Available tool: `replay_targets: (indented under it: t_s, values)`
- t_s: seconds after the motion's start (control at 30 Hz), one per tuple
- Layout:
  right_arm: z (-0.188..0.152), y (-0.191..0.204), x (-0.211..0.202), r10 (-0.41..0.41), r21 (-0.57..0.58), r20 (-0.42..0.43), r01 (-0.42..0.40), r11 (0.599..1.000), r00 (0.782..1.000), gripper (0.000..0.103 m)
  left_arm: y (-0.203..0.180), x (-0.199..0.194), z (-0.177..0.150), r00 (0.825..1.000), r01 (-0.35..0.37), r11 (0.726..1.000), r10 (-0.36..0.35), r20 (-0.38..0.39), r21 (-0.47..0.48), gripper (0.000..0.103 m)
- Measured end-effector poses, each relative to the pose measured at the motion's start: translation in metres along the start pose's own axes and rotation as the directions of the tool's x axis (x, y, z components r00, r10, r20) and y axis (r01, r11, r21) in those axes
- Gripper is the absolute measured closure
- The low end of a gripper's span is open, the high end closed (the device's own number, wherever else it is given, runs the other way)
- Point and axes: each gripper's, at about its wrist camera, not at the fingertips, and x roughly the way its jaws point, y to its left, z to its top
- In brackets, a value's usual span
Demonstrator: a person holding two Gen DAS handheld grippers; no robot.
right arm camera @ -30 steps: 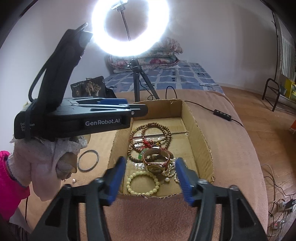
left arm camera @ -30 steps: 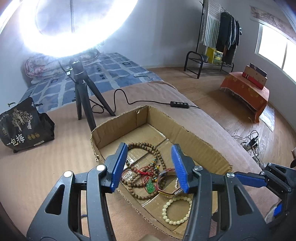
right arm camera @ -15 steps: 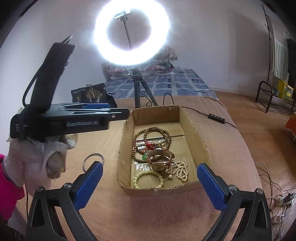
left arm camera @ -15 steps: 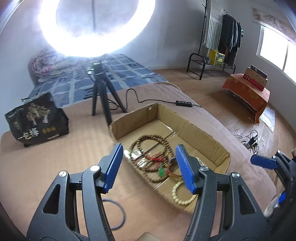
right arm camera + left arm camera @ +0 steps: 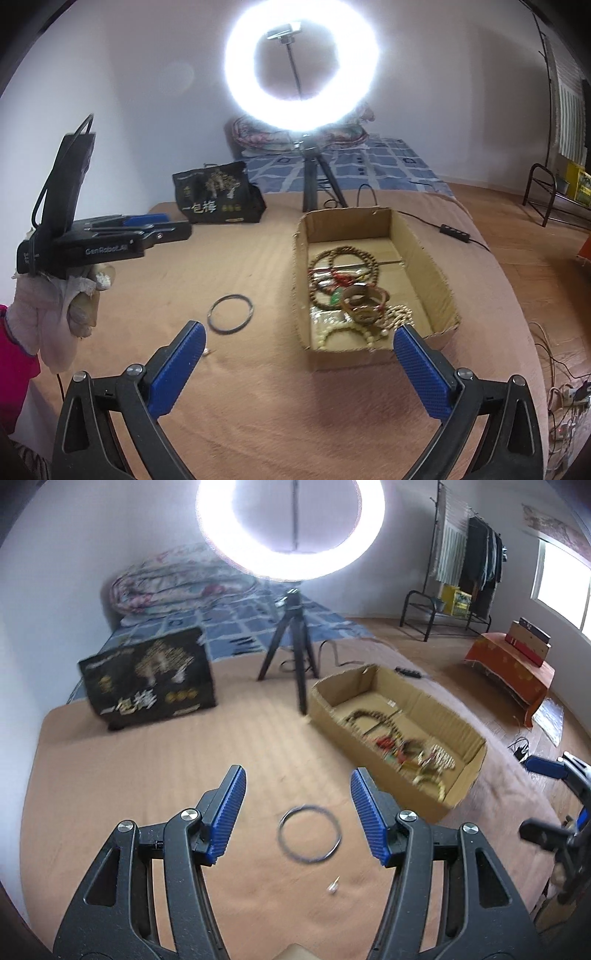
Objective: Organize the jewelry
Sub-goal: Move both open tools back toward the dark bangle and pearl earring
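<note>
A cardboard box (image 5: 417,236) on the brown bed cover holds bead necklaces (image 5: 343,258), a watch (image 5: 364,301), a pale bead bracelet (image 5: 347,334) and more; it also shows in the left wrist view (image 5: 469,731). A thin dark bangle (image 5: 309,833) lies on the cover left of the box, also in the right wrist view (image 5: 231,308). A small metal piece (image 5: 333,885) lies just before it. My left gripper (image 5: 297,814) is open and empty, above and just short of the bangle. My right gripper (image 5: 299,373) is wide open and empty, before the box.
A ring light on a tripod (image 5: 314,184) stands behind the box, with its cable and switch (image 5: 454,232) to the right. A black printed bag (image 5: 151,679) stands at the back left. A folded quilt (image 5: 177,579) lies on the blue mattress beyond.
My left gripper swung left from over the box to the bangle on the cover. My right gripper opened wide and drew back from the box.
</note>
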Motion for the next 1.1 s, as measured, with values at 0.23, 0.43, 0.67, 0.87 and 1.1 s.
replay_targets:
  t_s: [0.23,0.43,0.67,0.87,1.1]
  values:
    - [-0.02,0.023,0.004,0.069,-0.009,-0.036,-0.07,0.998,0.997,0.005,0.021,0.0,-0.028,0.998,0.009,1.0,-0.011,-0.057,-0.026,0.042]
    - [-0.039,0.041,0.016,0.11,-0.035,-0.089,-0.114,0.993,0.99,0.013,0.013,0.017,-0.042,0.991,0.072,0.997,-0.074,-0.114,-0.025,0.024]
    - [-0.054,0.041,0.029,0.121,-0.013,-0.121,-0.123,0.992,0.985,0.016,-0.016,0.052,-0.054,0.981,0.078,0.997,-0.071,-0.181,0.029,0.024]
    - [-0.06,0.034,0.033,0.109,-0.009,-0.13,-0.111,0.994,0.986,0.016,-0.031,0.081,-0.058,0.974,0.054,0.997,-0.04,-0.223,0.06,0.024]
    - [-0.062,0.023,0.038,0.105,0.016,-0.138,-0.104,0.994,0.985,0.016,-0.033,0.101,-0.063,0.972,0.012,0.998,0.005,-0.234,0.069,0.024]
